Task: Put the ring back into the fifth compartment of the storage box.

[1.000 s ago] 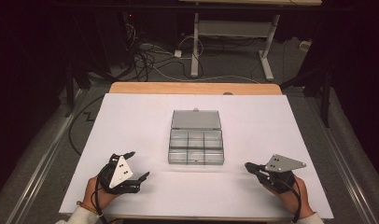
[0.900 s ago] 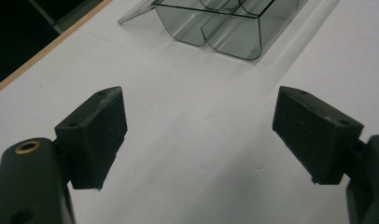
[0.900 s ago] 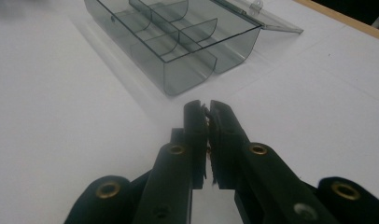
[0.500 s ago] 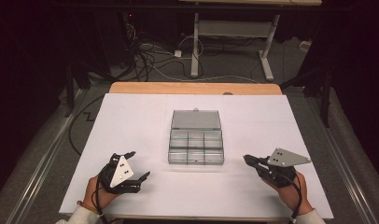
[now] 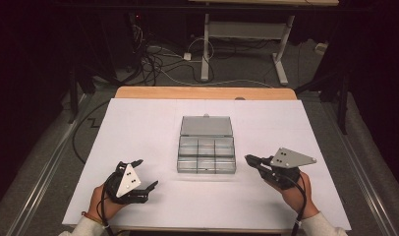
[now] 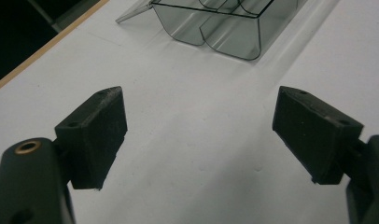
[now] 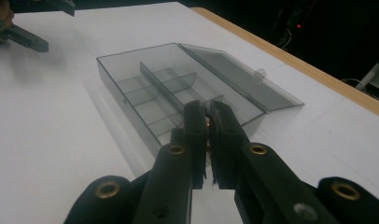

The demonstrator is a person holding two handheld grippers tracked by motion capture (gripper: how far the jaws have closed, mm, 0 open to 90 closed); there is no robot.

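Okay, my left gripper (image 5: pixel 141 176) jaws spread wide over bare white table (image 5: pixel 148 128); right gripper (image 7: pixel 208 121) jaws nearly pressed together (tiny orange glint between, unclear) near compartment box (image 5: pixel 206 147), lid open.

Your table (image 5: pixel 138 128) wears a plain white sheet, with a tan wooden edge (image 5: pixel 205 93) showing beyond the box. The compartment box (image 5: pixel 206 155) at its middle is clear smoky grey, its open lid (image 5: pixel 206 126) the same tint. Left of the box, your left gripper (image 5: pixel 143 183) is black with a pale grey plate; right of it, the right gripper (image 5: pixel 250 161) matches, brass-coloured rivets (image 7: pixel 258 149) on its black jaws.
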